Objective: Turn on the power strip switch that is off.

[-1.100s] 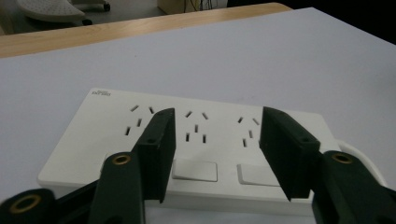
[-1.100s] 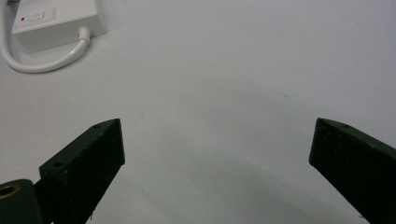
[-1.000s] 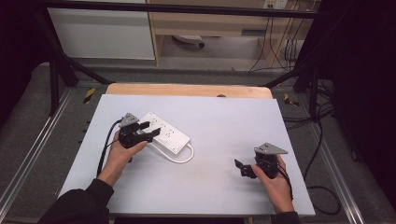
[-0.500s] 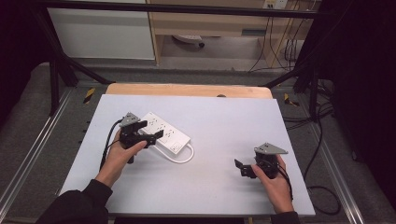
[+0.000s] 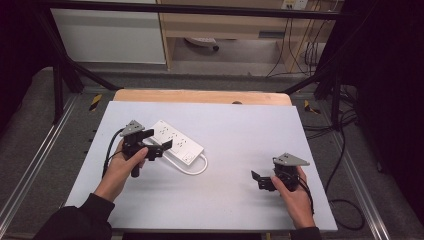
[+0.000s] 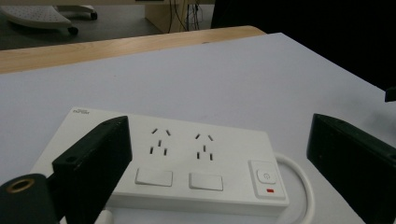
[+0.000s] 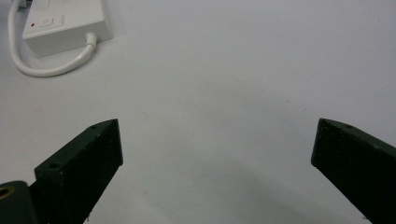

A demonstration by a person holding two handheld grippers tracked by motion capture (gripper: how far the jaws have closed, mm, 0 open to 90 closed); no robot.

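- Left gripper (image 5: 156,142) poised at near end of power strip (image 5: 176,141), jaws wide apart, seemingly lined up to straddle its width.
- Strip flat on table (image 5: 235,125), left of centre; glossy white plastic slab, rounded cord (image 5: 192,170) looping off the switch end.
- Right gripper (image 5: 264,181) parked well apart, jaws spread, empty.

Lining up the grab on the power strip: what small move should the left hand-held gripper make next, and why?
Probably ease the left hand-held gripper forward and down. Its jaws are open, over the near end of the power strip rather than around it, and the strip lies flat on the table.
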